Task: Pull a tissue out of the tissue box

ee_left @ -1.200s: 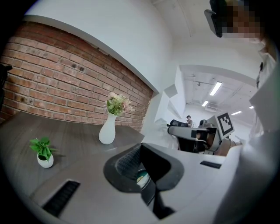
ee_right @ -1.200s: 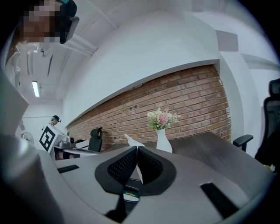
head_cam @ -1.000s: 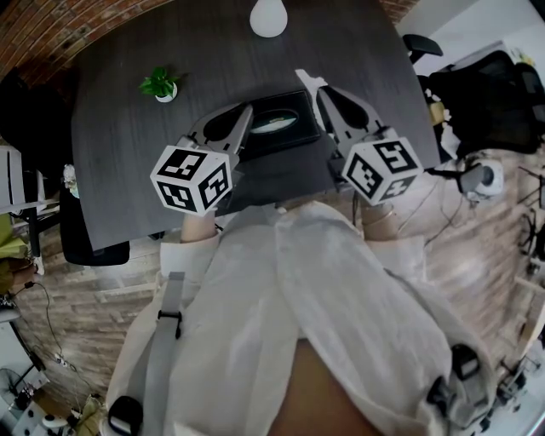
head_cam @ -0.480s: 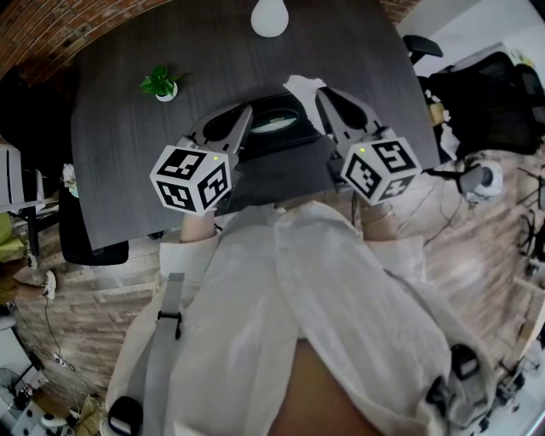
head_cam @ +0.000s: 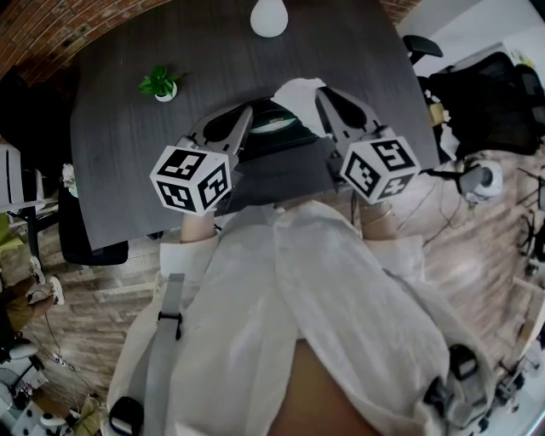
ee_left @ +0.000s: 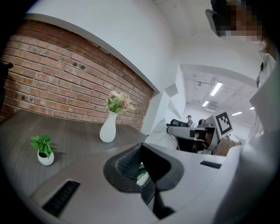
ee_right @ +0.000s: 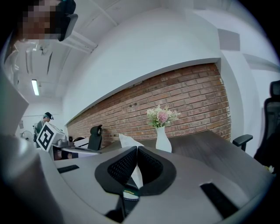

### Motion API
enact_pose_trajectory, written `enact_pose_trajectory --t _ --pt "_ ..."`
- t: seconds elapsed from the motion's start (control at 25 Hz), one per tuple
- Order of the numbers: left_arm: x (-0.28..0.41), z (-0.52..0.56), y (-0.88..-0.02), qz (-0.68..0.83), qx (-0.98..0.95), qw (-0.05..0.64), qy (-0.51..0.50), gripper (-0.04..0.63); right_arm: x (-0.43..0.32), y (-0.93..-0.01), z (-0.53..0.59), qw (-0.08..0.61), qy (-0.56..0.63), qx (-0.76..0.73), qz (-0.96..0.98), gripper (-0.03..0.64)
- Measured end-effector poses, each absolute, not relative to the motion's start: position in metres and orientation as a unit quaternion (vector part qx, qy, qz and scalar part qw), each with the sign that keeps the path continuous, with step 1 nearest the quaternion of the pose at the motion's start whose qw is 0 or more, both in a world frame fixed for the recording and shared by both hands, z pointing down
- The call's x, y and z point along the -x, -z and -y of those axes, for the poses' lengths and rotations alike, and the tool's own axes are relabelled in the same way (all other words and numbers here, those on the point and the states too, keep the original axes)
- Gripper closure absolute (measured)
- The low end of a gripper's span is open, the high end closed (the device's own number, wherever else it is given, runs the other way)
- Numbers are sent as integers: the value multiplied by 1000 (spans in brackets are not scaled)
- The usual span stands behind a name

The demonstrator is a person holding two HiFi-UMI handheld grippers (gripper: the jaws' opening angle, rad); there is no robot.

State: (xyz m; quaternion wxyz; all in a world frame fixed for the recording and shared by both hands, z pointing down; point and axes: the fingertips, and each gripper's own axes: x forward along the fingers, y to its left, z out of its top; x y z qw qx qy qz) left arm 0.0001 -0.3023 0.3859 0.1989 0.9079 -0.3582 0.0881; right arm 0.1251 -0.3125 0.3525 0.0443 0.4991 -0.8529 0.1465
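Note:
A dark tissue box (head_cam: 274,129) lies on the grey table (head_cam: 128,162), between my two grippers. My right gripper (head_cam: 321,94) is shut on a white tissue (head_cam: 298,92), which stands up from the box's far right corner. In the right gripper view the tissue (ee_right: 130,145) rises between the pads, with the box (ee_right: 129,195) below. My left gripper (head_cam: 248,114) is shut with nothing in it, its tips at the box's left end. The left gripper view shows the box (ee_left: 142,176) under its shut jaws, and beyond them the tissue (ee_left: 160,134) and the right gripper (ee_left: 189,130).
A white vase (head_cam: 268,15) with flowers (ee_right: 162,116) stands at the table's far edge. A small potted plant (head_cam: 160,83) is at the far left. Office chairs (head_cam: 481,94) stand to the right of the table, and a black seat (head_cam: 94,247) is at its left.
The tissue shows larger and has spread to the left above the box. Both grippers have kept their places.

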Motion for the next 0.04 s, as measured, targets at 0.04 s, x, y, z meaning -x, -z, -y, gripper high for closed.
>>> enact_pose_trajectory --t 0.04 --pt "0 302 -386 358 -908 199 -88 591 -125 -353 313 44 -147 -499 853 607"
